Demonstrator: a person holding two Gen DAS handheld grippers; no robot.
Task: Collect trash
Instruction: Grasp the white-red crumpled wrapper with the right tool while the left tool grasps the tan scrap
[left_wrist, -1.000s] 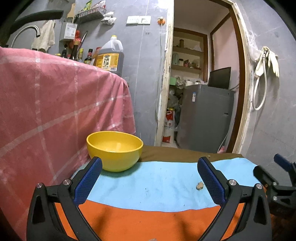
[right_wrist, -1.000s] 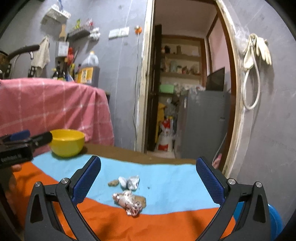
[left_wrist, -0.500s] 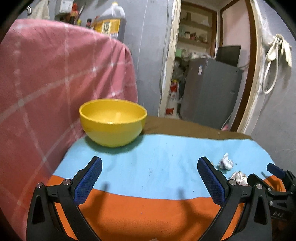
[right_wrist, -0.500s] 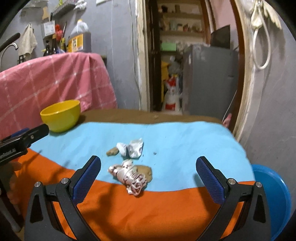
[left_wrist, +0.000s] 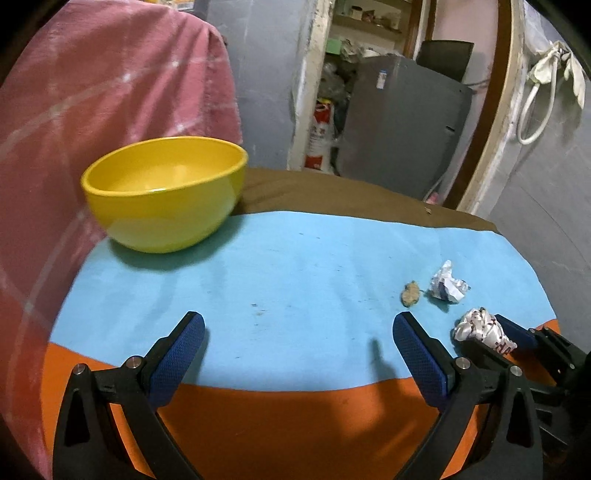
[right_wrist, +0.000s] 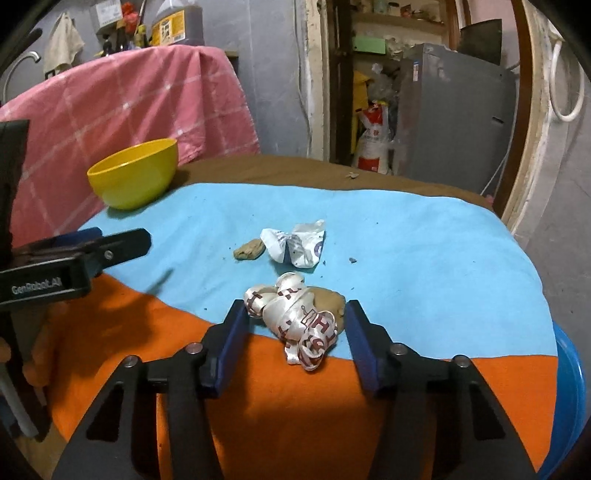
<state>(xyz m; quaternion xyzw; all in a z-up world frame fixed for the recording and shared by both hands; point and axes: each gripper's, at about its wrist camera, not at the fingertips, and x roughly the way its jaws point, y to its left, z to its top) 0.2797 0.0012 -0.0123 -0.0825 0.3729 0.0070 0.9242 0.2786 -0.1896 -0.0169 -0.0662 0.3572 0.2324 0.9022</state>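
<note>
right gripper (right_wrist: 295, 325) down over the crumpled ribbon wrapper (right_wrist: 295, 321), far across the cloth from the yellow bowl (right_wrist: 135, 177), jaws just narrowed from full spread but not yet pinching it. left gripper (left_wrist: 295, 343) nearer the bowl, wide open, empty. first pickup looks imminent.

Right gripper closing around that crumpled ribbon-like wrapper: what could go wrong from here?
1. The right gripper has just been closing around the crumpled wrapper, but its pads do not yet clearly press it. The loose loops could slip out.
2. A brown lump lies against the wrapper and may be dragged along or left behind.
3. The wrapper sits near the table's front edge, on the cloth, so a nudge might push it off.
</note>
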